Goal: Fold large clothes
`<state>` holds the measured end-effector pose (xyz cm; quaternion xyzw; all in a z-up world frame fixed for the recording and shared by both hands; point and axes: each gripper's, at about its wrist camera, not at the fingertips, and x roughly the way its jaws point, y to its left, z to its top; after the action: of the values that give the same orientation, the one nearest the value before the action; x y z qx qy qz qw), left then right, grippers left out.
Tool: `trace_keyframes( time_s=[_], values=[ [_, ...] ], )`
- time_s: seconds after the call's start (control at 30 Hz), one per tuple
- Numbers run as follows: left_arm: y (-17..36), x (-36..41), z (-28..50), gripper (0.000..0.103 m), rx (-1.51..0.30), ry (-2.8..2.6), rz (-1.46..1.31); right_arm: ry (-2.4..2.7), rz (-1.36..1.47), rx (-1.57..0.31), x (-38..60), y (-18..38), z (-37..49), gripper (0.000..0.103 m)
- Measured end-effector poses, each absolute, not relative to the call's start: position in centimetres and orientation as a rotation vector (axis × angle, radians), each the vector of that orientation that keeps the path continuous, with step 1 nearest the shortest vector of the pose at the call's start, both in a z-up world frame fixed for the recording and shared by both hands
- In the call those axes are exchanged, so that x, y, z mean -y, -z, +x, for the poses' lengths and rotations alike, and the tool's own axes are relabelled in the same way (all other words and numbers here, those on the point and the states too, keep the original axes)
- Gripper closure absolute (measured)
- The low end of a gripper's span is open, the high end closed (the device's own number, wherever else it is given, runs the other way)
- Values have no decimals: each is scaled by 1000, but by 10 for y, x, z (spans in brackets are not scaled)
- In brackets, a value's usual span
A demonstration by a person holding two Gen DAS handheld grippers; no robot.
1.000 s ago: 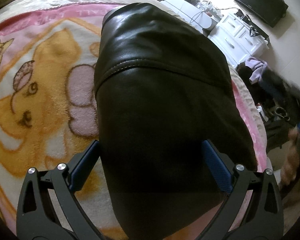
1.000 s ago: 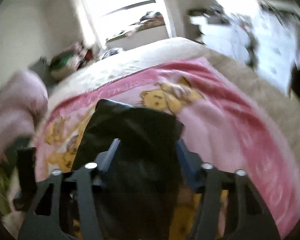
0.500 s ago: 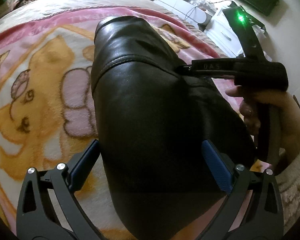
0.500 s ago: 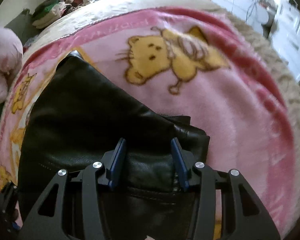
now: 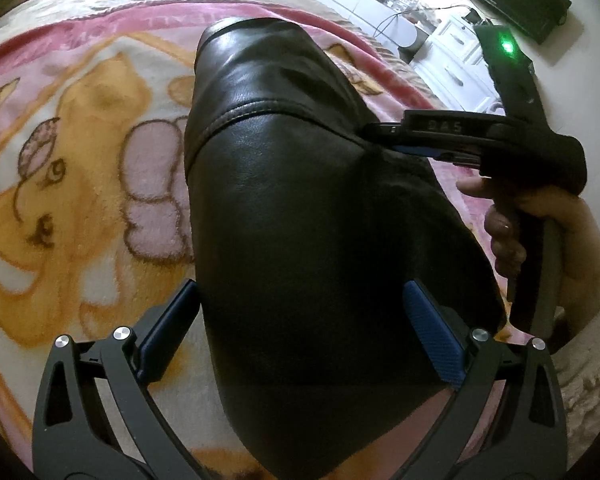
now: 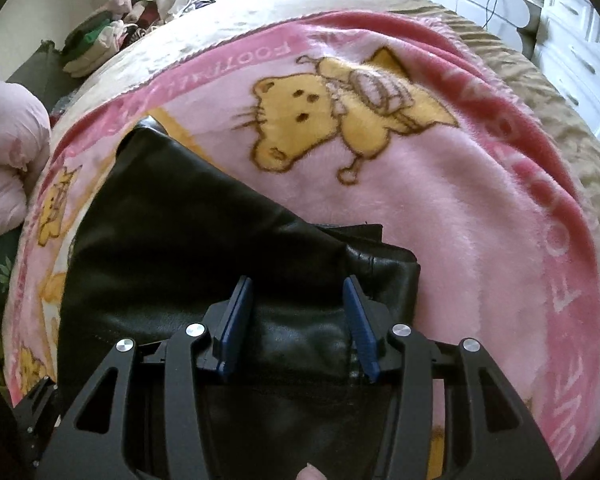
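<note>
Judging the black leather garment [image 5: 324, 240] partly folded, we are holding left tongs [image 5: 300, 344] wide open and right tongs [image 6: 298, 320] half-open over it, neither gripping.

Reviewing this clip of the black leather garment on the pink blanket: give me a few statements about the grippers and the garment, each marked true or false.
1. The black leather garment lies on a pink cartoon blanket. True.
2. The left gripper is clamped shut on the garment. False: its jaws stand wide, one on each side of the leather.
3. The right gripper has leather between its blue pads. True.
4. The garment is white cotton. False: it is black and glossy, with a stitched seam.
5. The right gripper appears in the left wrist view. True.
</note>
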<state>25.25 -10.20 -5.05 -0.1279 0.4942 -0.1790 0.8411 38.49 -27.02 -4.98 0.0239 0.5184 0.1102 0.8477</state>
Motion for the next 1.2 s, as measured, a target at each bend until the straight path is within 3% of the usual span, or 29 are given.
trace_keyframes(
  time_s=[0.07, 0.23, 0.73, 1.2],
  values=[
    [47, 102, 251, 8, -1041, 376, -265, -246, 47, -1087, 269, 45, 381, 39],
    [38, 102, 246, 9, -1033, 365, -241, -234, -3, -1067, 261, 32, 366, 22],
    [19, 89, 235, 9, -1015, 328, -242, -188, 100, -1001, 294, 9, 333, 8],
    [-9, 70, 218, 9, -964, 275, -238, -233, 103, -924, 294, -25, 281, 5]
  ],
)
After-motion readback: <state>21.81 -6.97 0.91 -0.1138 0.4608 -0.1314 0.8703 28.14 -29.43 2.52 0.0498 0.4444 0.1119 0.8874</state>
